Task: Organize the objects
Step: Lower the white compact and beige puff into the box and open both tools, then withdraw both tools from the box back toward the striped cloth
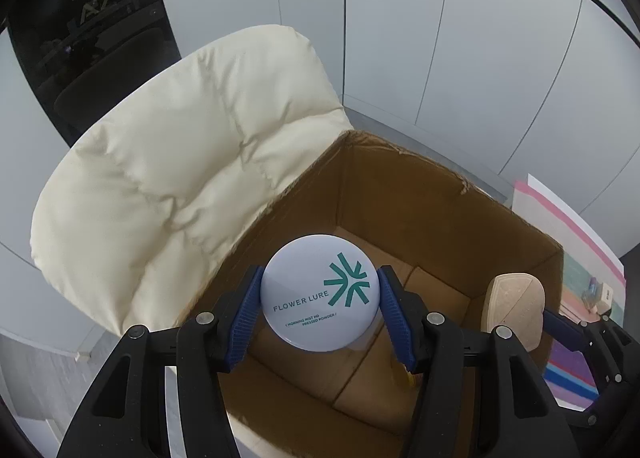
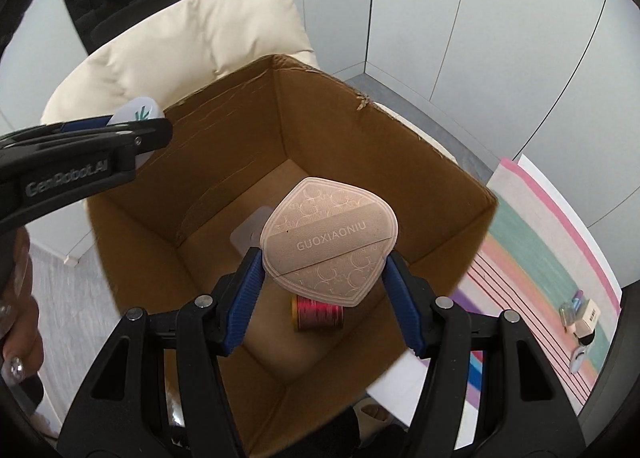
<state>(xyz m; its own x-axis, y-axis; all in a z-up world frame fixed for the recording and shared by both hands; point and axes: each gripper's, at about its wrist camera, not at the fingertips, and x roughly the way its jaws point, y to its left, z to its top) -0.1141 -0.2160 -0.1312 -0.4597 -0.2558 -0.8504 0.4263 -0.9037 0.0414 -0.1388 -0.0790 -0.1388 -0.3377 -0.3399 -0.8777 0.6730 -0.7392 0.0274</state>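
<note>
Both wrist views look steeply down, close above shared cardboard box (image 1: 400, 194).

Left gripper (image 1: 319, 298) and right gripper (image 2: 324, 260) — both angled steeply down, jaws clamped.

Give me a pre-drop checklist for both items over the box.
1. Left gripper grips compact on both sides: ok.
2. Right gripper grips puff on both sides: ok.
3. Compact over the open box: ok.
4. Puff over the box: ok.
5. Floor below puff clear: not ok, red spool and a flat white item lie there.
6. Floor below compact clear: cannot tell, the compact hides it.
</note>
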